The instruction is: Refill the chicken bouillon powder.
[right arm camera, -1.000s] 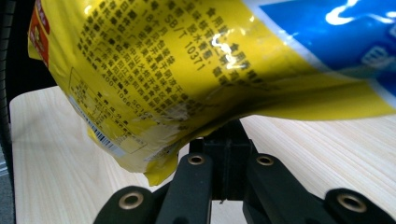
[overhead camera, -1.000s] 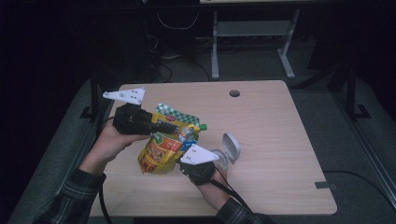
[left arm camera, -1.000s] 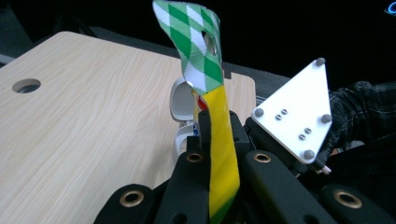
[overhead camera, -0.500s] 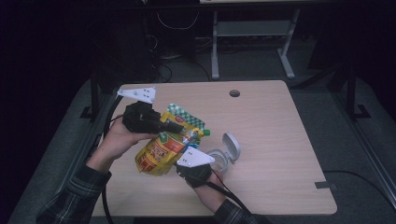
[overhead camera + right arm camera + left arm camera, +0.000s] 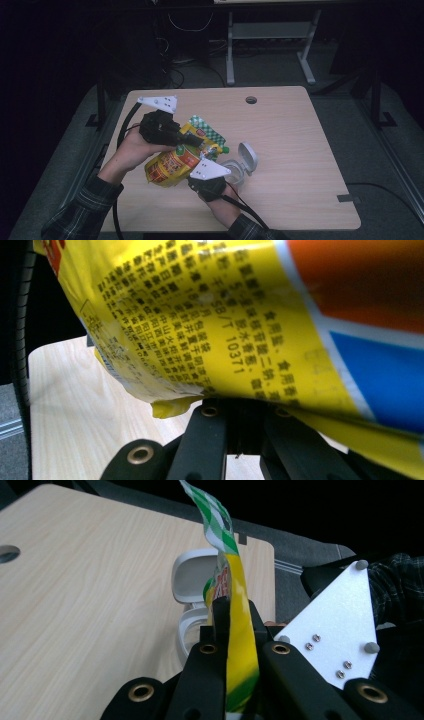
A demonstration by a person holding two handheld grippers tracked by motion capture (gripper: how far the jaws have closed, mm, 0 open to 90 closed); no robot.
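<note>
Clearly, both grippers work together on one yellow pouch, which hangs tilted above the near left part of the wooden table. The left gripper is clamped on the upper part of the pouch; in the left gripper view its two black jaws press the thin yellow foil flat between them, and the green checked top edge stands up beyond the jaws. I think this hold is there to keep the top of the pouch steady and pointed. The right gripper comes from below and meets the lower body of the pouch. In the right gripper view the printed yellow side lies directly over the jaws, which stand together there, so I judge they pinch the bottom edge, perhaps to lift it and tip the contents toward the top.

Just beside the pouch, on its right, a small clear container stands on the table with its hinged lid folded open. It is placed near, probably because the pouch is to be emptied into it.
</note>
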